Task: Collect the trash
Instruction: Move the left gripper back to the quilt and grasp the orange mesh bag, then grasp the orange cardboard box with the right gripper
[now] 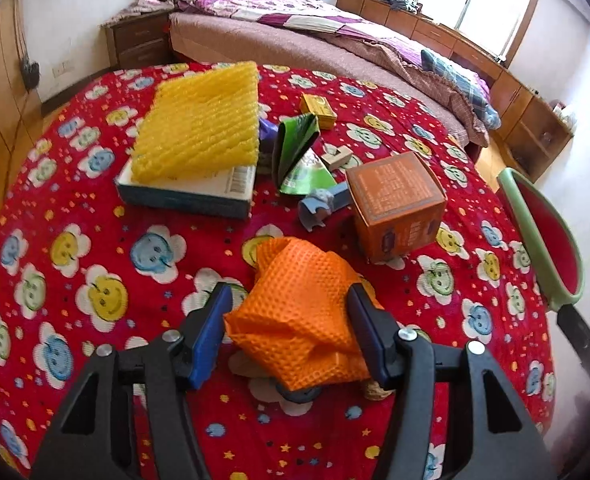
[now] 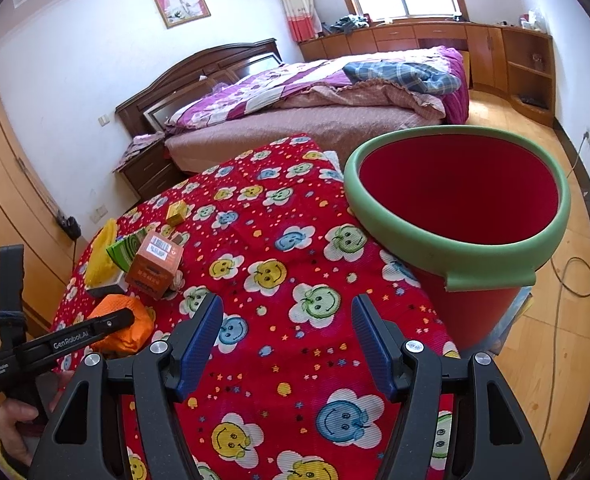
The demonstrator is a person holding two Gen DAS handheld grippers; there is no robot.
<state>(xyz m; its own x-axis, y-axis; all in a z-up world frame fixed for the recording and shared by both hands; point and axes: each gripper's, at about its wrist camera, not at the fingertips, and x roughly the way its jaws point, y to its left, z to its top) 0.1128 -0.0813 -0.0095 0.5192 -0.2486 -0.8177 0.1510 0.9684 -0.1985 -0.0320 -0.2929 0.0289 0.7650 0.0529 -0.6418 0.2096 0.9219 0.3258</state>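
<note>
The left claw (image 1: 291, 332) straddles the crumpled orange mesh bag (image 1: 299, 312) on the worktop (image 1: 95, 280), right pad touching, left just clear; squeeze until both bite. The right claw (image 2: 287, 344) hangs wide and empty, the red bin (image 2: 459, 236) at its right.
</note>
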